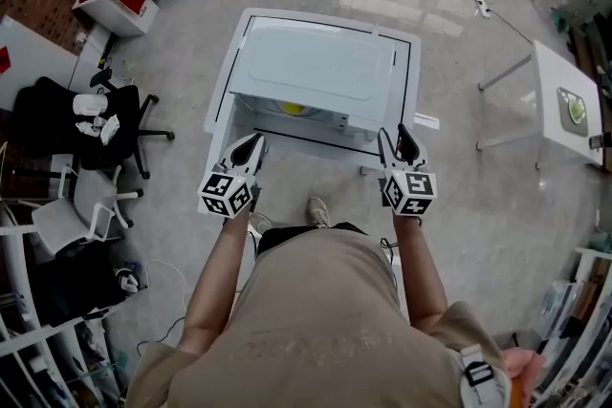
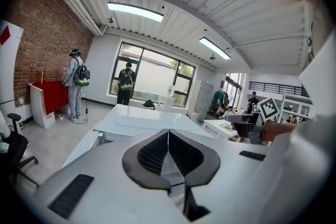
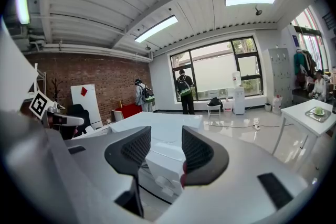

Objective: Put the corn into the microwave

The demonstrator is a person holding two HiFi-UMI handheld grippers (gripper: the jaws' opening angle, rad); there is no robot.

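Jaws: left gripper (image 2: 168, 136) together, empty; right gripper (image 3: 166, 138) apart, nothing between them.
Both hover at the near edge of the white table (image 1: 222, 100), short of the microwave (image 1: 311, 62). The corn (image 1: 294, 108) shows as a yellow spot at the microwave's near side; cannot tell if it lies inside or on the table in front. Risk: the corn is rounded, so an off-centre pinch could squirt it away and roll it off the table; the left jaws, being shut, can't steady it.
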